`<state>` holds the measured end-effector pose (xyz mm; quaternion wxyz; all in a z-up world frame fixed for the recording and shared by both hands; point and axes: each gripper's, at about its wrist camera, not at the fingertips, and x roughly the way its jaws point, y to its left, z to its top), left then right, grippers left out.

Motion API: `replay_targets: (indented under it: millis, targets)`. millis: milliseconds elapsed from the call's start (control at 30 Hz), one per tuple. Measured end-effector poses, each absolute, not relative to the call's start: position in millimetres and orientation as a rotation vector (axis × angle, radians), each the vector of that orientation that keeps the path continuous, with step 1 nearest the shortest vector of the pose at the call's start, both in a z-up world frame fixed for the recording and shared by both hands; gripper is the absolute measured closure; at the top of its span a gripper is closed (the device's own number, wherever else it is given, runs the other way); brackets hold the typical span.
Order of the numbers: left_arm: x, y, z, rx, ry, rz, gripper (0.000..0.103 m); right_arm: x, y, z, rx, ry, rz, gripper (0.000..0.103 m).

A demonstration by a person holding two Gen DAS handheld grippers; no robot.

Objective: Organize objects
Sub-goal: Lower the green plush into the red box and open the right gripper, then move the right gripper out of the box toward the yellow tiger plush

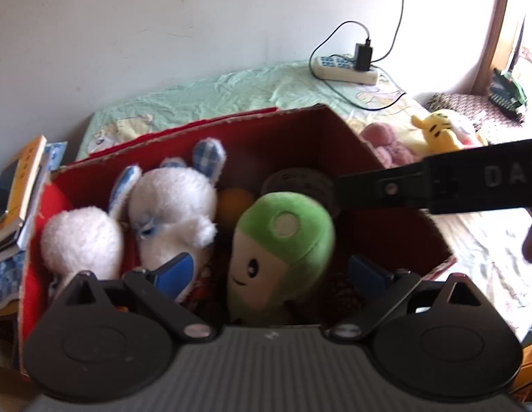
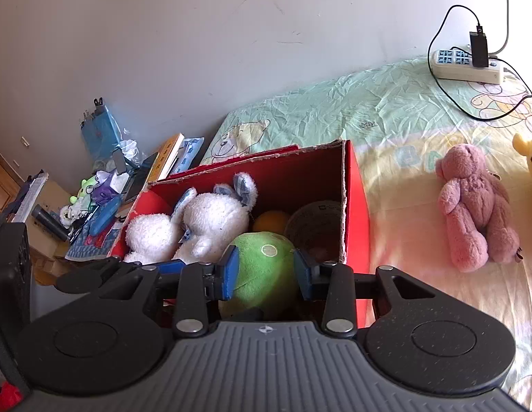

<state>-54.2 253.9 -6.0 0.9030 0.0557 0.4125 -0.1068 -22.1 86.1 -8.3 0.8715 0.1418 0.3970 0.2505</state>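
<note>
A green mushroom plush (image 1: pixel 283 250) with a smiling face stands upright in the red cardboard box (image 1: pixel 300 137). My left gripper (image 1: pixel 271 271) is open, its blue pads wide on either side of the plush and apart from it. My right gripper (image 2: pixel 266 273) is shut on the plush's green cap (image 2: pixel 262 267); one of its black fingers (image 1: pixel 386 192) comes in from the right in the left wrist view. A white rabbit plush (image 1: pixel 169 213) (image 2: pixel 211 223) lies in the left part of the box (image 2: pixel 357 206).
An orange ball (image 2: pixel 271 221) and a grey roll (image 2: pixel 317 219) lie at the back of the box. On the bed to the right are a pink bear (image 2: pixel 475 213), a yellow plush (image 1: pixel 437 130) and a power strip (image 2: pixel 465 65). Books (image 1: pixel 22 185) and clutter (image 2: pixel 104 199) crowd the left.
</note>
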Motion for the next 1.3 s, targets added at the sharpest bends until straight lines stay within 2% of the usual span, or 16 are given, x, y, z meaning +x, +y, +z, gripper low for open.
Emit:
replay_targets:
  millis: [333, 767, 1300]
  targets:
    - [-50, 265, -5, 0.091, 0.866, -0.163, 0.005, -33, 81, -3, 0.337, 0.803, 0.501, 0.058]
    - [-56, 262, 8, 0.059, 0.871, -0.063, 0.004, -32, 71, 2, 0.291, 0.825, 0.600, 0.059]
    - [-69, 193, 37, 0.054, 0.844, 0.122, 0.004, -22, 8, 9, 0.239, 0.868, 0.781, 0.058]
